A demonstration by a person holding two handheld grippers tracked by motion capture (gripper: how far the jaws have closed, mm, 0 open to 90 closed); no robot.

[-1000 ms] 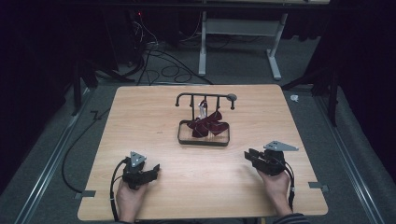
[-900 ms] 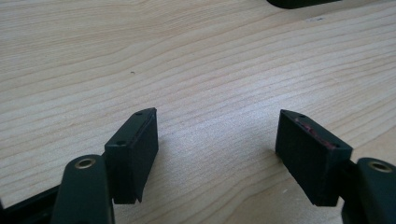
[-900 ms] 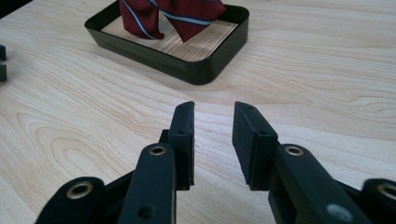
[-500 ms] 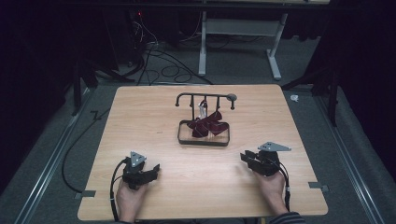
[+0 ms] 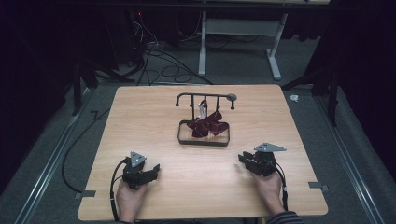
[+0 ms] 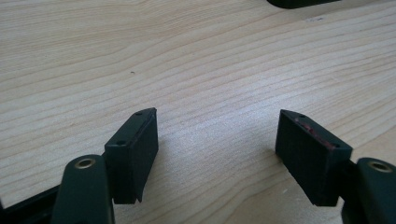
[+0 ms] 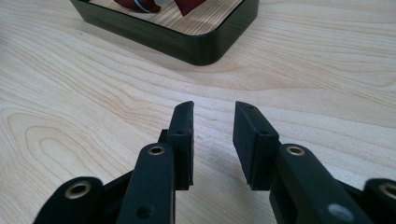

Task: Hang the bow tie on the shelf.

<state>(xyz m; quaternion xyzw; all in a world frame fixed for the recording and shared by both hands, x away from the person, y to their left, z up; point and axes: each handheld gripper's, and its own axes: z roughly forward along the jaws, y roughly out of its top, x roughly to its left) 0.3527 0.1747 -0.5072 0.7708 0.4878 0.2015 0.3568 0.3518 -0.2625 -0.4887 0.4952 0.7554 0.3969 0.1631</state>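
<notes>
A black tray (image 5: 180, 135) sits mid-table with a dark red cloth (image 5: 208, 125) bunched in it. Behind it stands a black hook rack (image 5: 187, 96), and a small item hangs from it over the cloth. My left gripper (image 5: 155, 168) rests near the front left, held by a hand. Its own view shows the left gripper (image 6: 217, 116) wide open over bare wood. My right gripper (image 5: 243, 157) rests at the front right, pointing towards the tray. In its own view the right gripper (image 7: 213, 106) is open by a narrow gap with nothing in it. The tray's corner (image 7: 201, 49) and the red cloth (image 7: 187, 4) lie just beyond.
The wooden table (image 5: 140, 116) stands on grey floor with cables (image 5: 154, 60) and a white desk frame (image 5: 233, 28) behind it. A cable (image 5: 112, 186) trails from the left gripper over the table's front. A dark edge (image 6: 299, 2) shows at the top of the left gripper view.
The right gripper has shifted slightly left and towards the table's front. The left gripper, tray and cloth have stayed where they were.
</notes>
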